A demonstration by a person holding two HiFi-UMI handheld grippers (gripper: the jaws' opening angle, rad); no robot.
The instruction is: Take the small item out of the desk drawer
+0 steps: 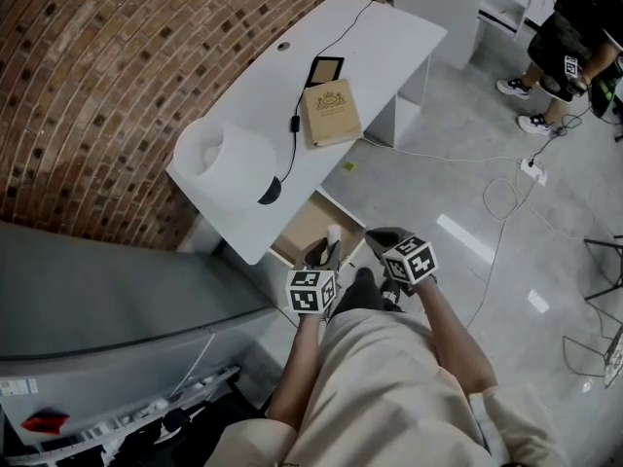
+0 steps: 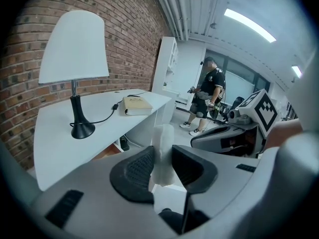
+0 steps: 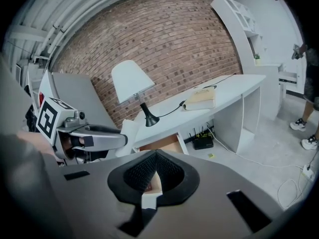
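Observation:
The white desk has its drawer pulled open below the front edge; the wood inside shows in the right gripper view too, drawer. My left gripper hovers just off the drawer's outer end, shut on a small white item. In the left gripper view the item stands upright, pinched between the two pads of the left gripper. My right gripper is beside it to the right, shut and holding nothing, right gripper.
On the desk stand a white lamp, a tan book and a dark framed tablet. A large grey unit is at my left. A person stands far right, with a cable and power strip on the floor.

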